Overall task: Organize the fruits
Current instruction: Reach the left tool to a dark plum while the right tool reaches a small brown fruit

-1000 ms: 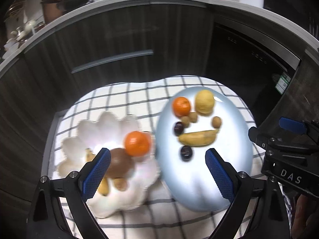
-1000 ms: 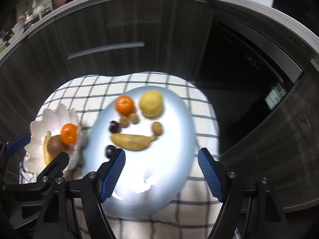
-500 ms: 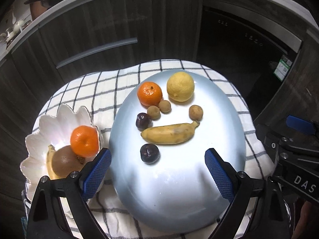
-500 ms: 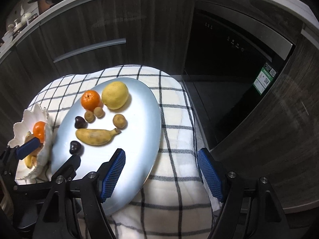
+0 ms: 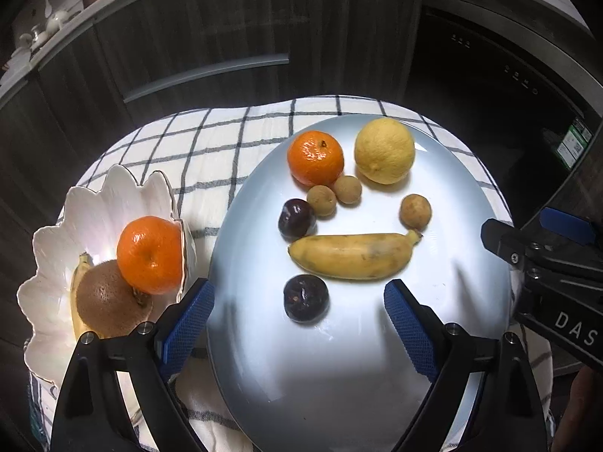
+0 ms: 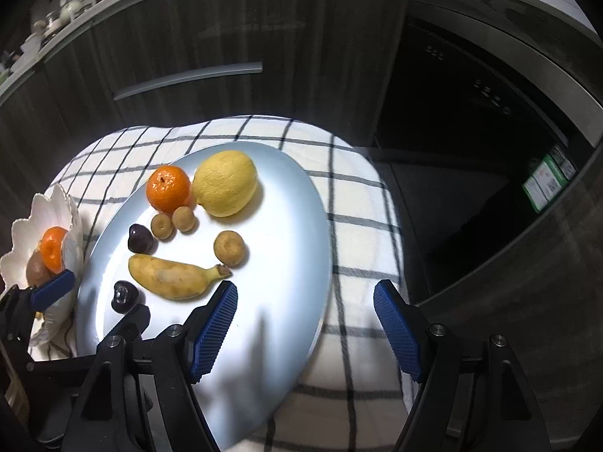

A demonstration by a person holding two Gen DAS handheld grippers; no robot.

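Note:
A pale blue plate (image 5: 377, 376) (image 6: 286, 263) holds a mandarin (image 5: 316, 157), a lemon (image 5: 384, 150), three small brown longans (image 5: 321, 199), two dark plums (image 5: 305, 298) and a banana (image 5: 352, 255) (image 6: 171, 275). A white petal-shaped bowl (image 5: 94, 203) (image 6: 22, 226) on its left holds another mandarin (image 5: 150, 254), a kiwi (image 5: 103, 295) and a banana tip. My left gripper (image 5: 296, 326) is open and empty, above the plate's near part, just before the nearer plum. My right gripper (image 6: 305, 324) is open and empty over the plate's right edge.
Plate and bowl sit on a checked cloth (image 5: 211, 143) (image 6: 361, 226) over a small surface. Dark cabinet fronts with a long handle (image 5: 205, 73) stand behind. A dark appliance front (image 6: 471, 120) is at the right. The right gripper's body (image 5: 546, 263) shows at the left view's right edge.
Both grippers have moved closer to the plate and to the right; the fruit looks larger. The right gripper now hangs over the plate's right edge. No fruit has moved.

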